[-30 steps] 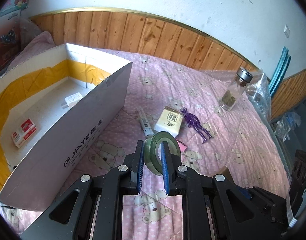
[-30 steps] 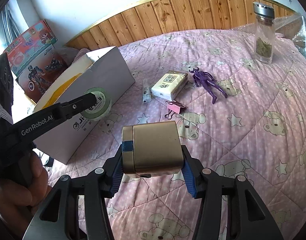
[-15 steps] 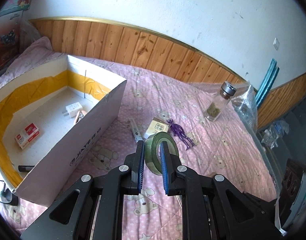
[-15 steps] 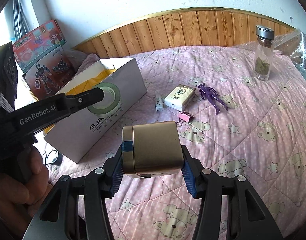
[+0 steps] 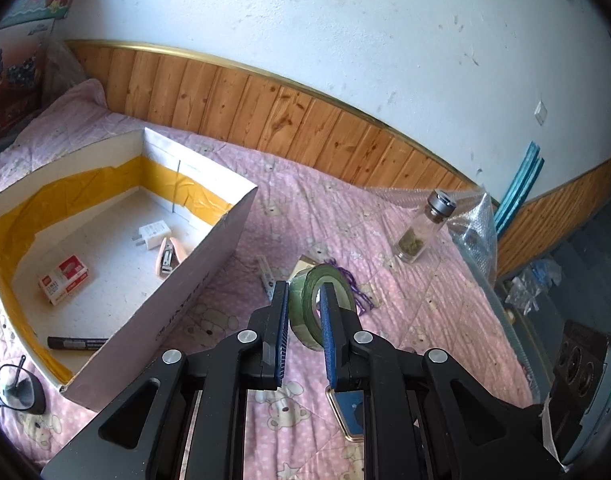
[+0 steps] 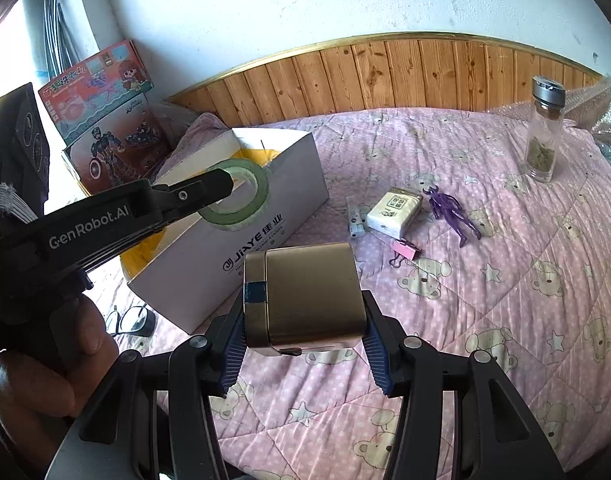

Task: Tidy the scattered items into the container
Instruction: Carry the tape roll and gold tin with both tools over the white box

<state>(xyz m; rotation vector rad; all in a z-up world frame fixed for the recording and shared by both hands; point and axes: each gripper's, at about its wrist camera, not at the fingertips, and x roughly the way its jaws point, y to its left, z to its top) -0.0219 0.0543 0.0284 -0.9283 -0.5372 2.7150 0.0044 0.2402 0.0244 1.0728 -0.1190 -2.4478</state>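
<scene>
My left gripper [image 5: 305, 286] is shut on a green tape roll [image 5: 305, 320], held in the air just right of the white cardboard box [image 5: 209, 276]. The right wrist view shows that roll [image 6: 241, 216] level with the box's [image 6: 233, 256] rim. My right gripper [image 6: 305, 320] is shut on a gold box [image 6: 309, 280], held above the pink bedspread. On the bed lie a tissue pack [image 6: 393, 210], a purple figure [image 6: 451, 210], a pink binder clip [image 6: 405, 250] and a small white tube [image 6: 353, 220]. A charger [image 5: 153, 234], stapler [image 5: 169, 258], staples box [image 5: 65, 278] and marker [image 5: 77, 343] lie inside the box.
A glass bottle [image 6: 543, 148] stands at the far right near bubble wrap [image 5: 471, 232]. Glasses [image 5: 13, 384] lie by the box's near corner. Toy boxes [image 6: 105, 136] lean on the wall behind it. A wooden wall panel [image 5: 265, 120] borders the bed.
Both grippers have risen with their loads, so the bed looks farther away. The tape roll has moved up to the box's rim. More of the box's inside shows.
</scene>
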